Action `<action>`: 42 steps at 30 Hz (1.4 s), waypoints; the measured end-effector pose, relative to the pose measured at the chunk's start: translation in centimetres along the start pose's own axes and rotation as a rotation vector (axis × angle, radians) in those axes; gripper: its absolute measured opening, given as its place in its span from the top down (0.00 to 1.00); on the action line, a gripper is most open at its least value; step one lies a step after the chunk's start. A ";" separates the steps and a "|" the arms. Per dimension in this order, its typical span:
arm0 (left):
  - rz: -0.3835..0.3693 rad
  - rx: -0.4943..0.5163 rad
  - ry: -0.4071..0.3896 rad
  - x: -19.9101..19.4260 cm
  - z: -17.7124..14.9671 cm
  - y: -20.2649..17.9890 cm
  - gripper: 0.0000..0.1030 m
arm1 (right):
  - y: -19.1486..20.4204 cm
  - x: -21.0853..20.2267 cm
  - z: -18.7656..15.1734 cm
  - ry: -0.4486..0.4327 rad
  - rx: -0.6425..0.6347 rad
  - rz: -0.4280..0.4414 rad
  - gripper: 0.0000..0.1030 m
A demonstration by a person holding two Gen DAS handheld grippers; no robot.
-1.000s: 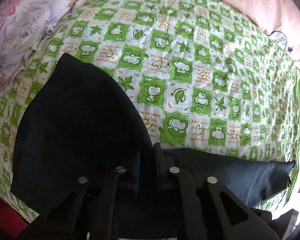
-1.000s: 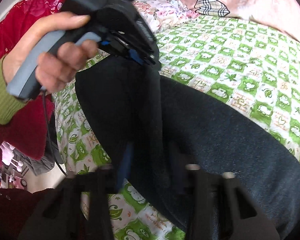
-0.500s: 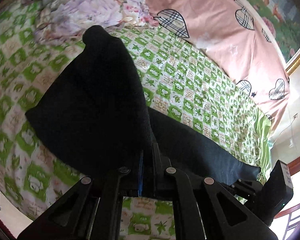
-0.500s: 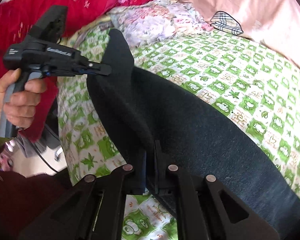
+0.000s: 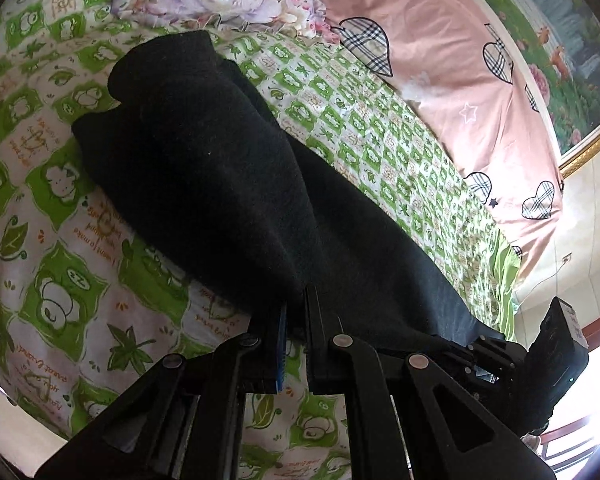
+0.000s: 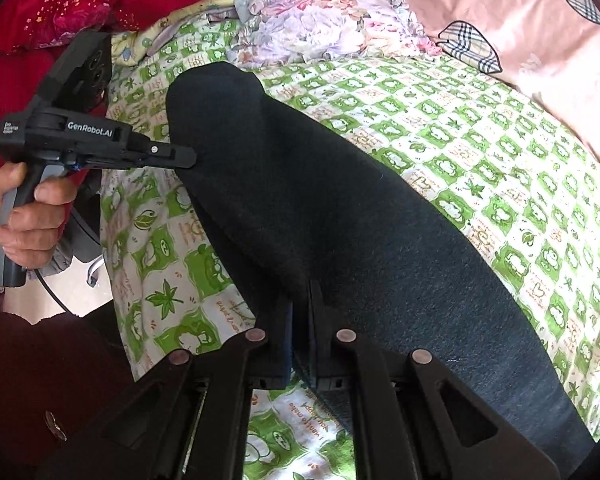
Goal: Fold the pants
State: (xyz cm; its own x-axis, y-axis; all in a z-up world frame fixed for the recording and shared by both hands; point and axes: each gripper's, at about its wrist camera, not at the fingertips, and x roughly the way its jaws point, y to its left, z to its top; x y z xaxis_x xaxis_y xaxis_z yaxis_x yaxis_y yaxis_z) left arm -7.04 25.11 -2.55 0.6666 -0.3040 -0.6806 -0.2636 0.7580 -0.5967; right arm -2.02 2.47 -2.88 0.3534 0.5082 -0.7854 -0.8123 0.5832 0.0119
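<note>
Two views showed the same grip. In the left wrist view, the left gripper (image 5: 296,312) had its fingers clamped on the dark pants (image 5: 220,168), which lay draped across the green checked bed sheet (image 5: 60,272). In the right wrist view, the right gripper (image 6: 300,304) likewise pinched the pants' near edge, the left gripper gripping their far edge beside it.

Matt, fuzzy black cloth pants (image 6: 340,220) on smooth printed cotton bedsheet (image 6: 480,152)
</note>
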 end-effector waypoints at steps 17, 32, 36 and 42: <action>0.091 -0.048 -0.004 -1.5 -0.4 2.5 0.74 | 0.7 -0.7 0.2 -0.004 0.024 0.084 0.61; 0.259 -0.184 -0.032 -3.1 6.2 5.6 0.27 | -9.8 0.1 6.6 -0.114 0.380 0.081 0.61; 0.263 -0.187 -0.018 -2.1 6.8 6.9 0.27 | -11.7 4.1 8.6 -0.010 0.386 0.092 0.61; 0.257 -0.111 -0.025 -1.2 6.6 6.9 0.31 | -9.4 9.7 9.6 0.192 0.234 0.147 0.62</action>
State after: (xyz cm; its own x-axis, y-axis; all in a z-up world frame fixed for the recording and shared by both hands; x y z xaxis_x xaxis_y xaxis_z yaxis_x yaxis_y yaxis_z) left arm -5.02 34.49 -3.03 0.5845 -0.0943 -0.8059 -0.5000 0.7404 -0.4493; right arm 13.49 7.98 -4.70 0.1284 0.4819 -0.8668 -0.7118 0.6533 0.2578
